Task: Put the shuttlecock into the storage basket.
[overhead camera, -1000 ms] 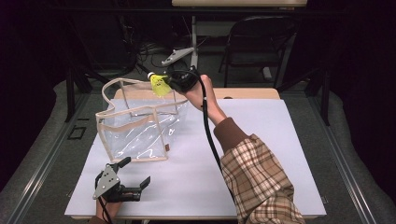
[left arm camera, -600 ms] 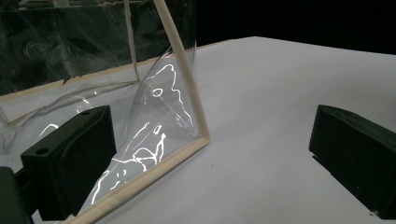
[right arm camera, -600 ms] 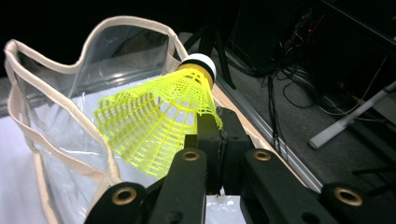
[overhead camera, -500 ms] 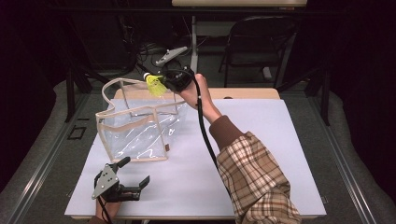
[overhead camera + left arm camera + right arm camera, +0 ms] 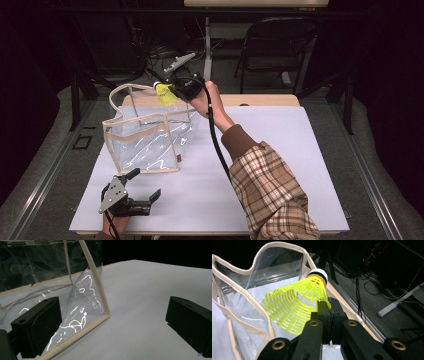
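Observation:
A yellow mesh shuttlecock (image 5: pixel 164 94) with a white cork tip hangs over the far right corner of a clear plastic bag (image 5: pixel 145 140) with beige trim. My right gripper (image 5: pixel 173 90) is shut on the shuttlecock's skirt. In the right gripper view the shuttlecock (image 5: pixel 297 303) sits pinched at my right gripper (image 5: pixel 327 308), cork pointing up and away, above the bag's open rim (image 5: pixel 242 293). My left gripper (image 5: pixel 145 184) rests open on the table in front of the bag. In its own view the left gripper (image 5: pixel 113 320) faces the bag's near corner (image 5: pixel 82 297), with nothing between the jaws.
The bag stands upright at the left of a white table top (image 5: pixel 300 150). A dark chair (image 5: pixel 280 45) and table legs stand behind the table. Cables (image 5: pixel 362 292) lie on the floor past the far edge.
The right hand has drifted slightly to the left with the shuttlecock, staying over the bag's far corner. The left gripper has not moved.

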